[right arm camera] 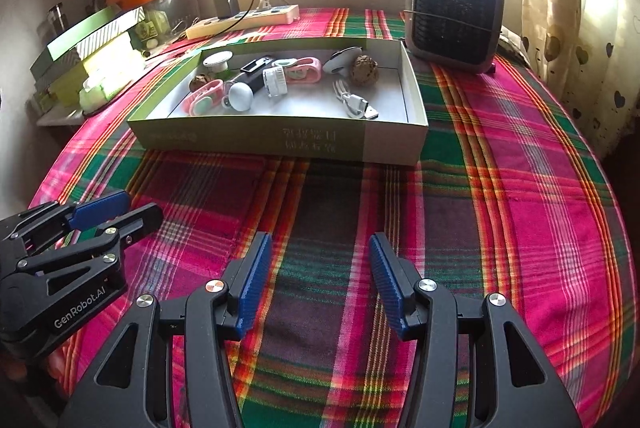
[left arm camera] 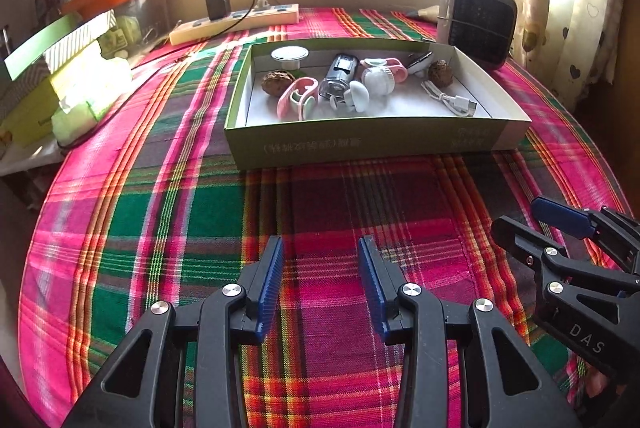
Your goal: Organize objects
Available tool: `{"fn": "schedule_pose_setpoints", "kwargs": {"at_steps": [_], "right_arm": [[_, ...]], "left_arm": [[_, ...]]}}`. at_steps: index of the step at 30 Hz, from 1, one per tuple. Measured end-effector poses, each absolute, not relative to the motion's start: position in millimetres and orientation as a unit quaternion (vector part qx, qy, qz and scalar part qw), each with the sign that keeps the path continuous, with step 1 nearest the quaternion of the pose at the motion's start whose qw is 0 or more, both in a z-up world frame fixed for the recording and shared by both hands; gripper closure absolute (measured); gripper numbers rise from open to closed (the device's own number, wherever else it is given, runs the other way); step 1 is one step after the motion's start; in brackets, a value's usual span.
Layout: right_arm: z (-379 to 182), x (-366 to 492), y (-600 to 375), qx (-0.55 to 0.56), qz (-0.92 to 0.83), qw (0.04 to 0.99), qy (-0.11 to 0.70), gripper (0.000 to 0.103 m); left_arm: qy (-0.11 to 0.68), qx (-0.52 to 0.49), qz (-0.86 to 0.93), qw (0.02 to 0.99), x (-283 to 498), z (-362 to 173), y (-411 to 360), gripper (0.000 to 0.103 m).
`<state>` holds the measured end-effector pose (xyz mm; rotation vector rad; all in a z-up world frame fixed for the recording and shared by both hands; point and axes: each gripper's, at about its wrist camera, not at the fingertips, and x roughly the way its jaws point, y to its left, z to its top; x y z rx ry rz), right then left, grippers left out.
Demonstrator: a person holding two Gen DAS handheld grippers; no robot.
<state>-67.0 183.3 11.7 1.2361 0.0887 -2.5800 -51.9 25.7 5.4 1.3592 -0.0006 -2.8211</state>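
Hovering above the plaid cloth (left arm camera: 168, 212), the left gripper (left arm camera: 321, 284) is held with its jaws spread wide; nothing is gripped and nothing is touched by the blue pads (left arm camera: 272, 288). The right gripper (right arm camera: 320, 282) is likewise seen with jaws parted wide, empty, over bare cloth. In the left wrist view the right gripper is caught side-on at the right edge; in the right wrist view the left gripper appears at the left edge. The 2 grippers are near each other but apart.

The green box (left arm camera: 360, 144) is set further back on the cloth, well apart from both grippers. Inside it are noted: 2 walnuts (left arm camera: 273, 83), a pink clip (left arm camera: 298, 102), a second pink clip (left arm camera: 394, 66), a white round cap (left arm camera: 289, 54), a clear-and-black device (left arm camera: 339, 78), a white knob (left arm camera: 359, 96) and a coiled white cable (left arm camera: 450, 99).

Behind the box, a small heater (right arm camera: 454, 16) is seen to the right and a power strip (right arm camera: 244, 20) with a charger plugged in to the left.
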Motion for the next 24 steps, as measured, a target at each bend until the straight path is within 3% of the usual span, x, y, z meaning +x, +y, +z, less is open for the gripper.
{"fn": "schedule_pose_setpoints", "kwargs": {"at_steps": [6,11,24], "right_arm": [[11,-58,182,0.428,-0.892,0.135,0.052,0.051],[9,-50,182,0.429,-0.892,0.133,0.05,0.041],[8,-45,176,0.431,-0.892,0.124,0.06,0.035]], "left_arm": [[0.012,0.431,-0.902,0.003,-46,6,24,0.065],[0.0,0.429,-0.904,0.008,-43,5,27,0.063],[-0.002,0.426,-0.905,0.01,-37,5,30,0.062]]}}
